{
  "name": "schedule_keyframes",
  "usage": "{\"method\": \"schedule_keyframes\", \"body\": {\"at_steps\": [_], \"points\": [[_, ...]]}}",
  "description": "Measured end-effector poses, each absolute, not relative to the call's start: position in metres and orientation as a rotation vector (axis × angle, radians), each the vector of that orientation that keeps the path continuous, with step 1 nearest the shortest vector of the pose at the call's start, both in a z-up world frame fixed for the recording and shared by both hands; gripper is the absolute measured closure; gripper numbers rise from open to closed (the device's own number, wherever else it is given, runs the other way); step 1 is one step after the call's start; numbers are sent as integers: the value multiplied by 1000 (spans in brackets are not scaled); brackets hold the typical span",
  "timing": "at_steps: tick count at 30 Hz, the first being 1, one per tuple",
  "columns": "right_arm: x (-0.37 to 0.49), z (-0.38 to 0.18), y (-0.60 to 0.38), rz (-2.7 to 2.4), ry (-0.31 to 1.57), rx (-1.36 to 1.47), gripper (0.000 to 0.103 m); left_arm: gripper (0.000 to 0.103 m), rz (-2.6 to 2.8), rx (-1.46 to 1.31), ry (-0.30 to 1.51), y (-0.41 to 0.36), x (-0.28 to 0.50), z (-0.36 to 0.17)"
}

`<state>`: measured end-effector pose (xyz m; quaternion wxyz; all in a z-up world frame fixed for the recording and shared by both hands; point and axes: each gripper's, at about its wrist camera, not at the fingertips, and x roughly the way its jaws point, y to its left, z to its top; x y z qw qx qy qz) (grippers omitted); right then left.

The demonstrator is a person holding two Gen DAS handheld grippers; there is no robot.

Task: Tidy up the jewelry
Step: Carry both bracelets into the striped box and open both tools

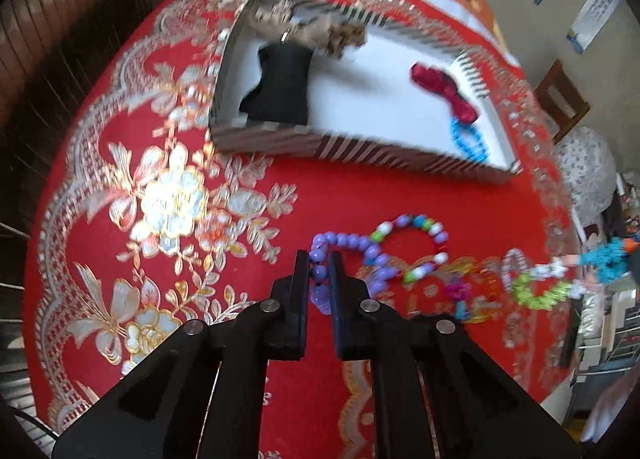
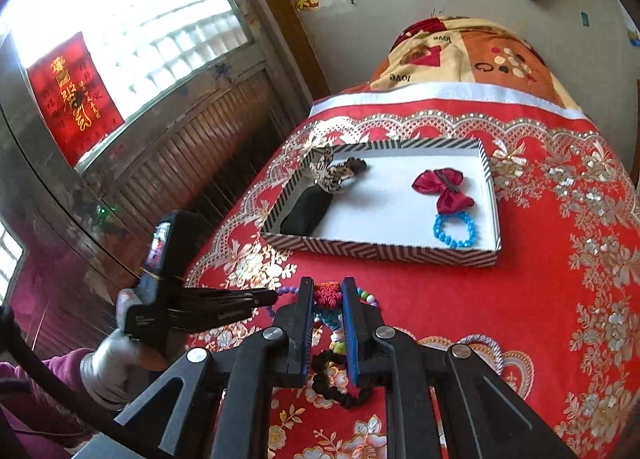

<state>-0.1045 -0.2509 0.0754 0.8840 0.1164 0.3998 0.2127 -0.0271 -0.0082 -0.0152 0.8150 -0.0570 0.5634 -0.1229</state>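
A striped tray (image 1: 360, 149) (image 2: 380, 249) with a white floor holds a red bow (image 1: 444, 93) (image 2: 444, 187), a blue bead bracelet (image 1: 470, 139) (image 2: 456, 231), a black pouch (image 1: 280, 89) (image 2: 308, 209) and a leopard bow (image 1: 332, 35) (image 2: 336, 175). My left gripper (image 1: 319, 259) is shut on a purple bead bracelet (image 1: 348, 243) on the red cloth. A multicolour bead bracelet (image 1: 416, 251) lies beside it. My right gripper (image 2: 327, 287) is shut on a colourful flower hair tie (image 2: 327, 295). The left gripper (image 2: 264, 299) shows at left in the right wrist view.
A green and white hair tie (image 1: 540, 287), small coloured clips (image 1: 464, 291) and a black scrunchie (image 2: 340, 379) lie on the red embroidered tablecloth (image 2: 540, 299). A folded blanket (image 2: 460, 55) lies behind the tray. A window and wood panelling stand at left.
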Motion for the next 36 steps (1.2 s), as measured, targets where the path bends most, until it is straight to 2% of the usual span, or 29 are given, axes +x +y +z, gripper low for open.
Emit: {"method": "schedule_keyframes", "body": {"at_steps": [17,36], "points": [[-68,100,-271,424,804,181,90,95,-288,-90,1043,-28,12,71],[44,90,-288,421,861,132,90,95,-256,-39,1037,-76,112,70]]}}
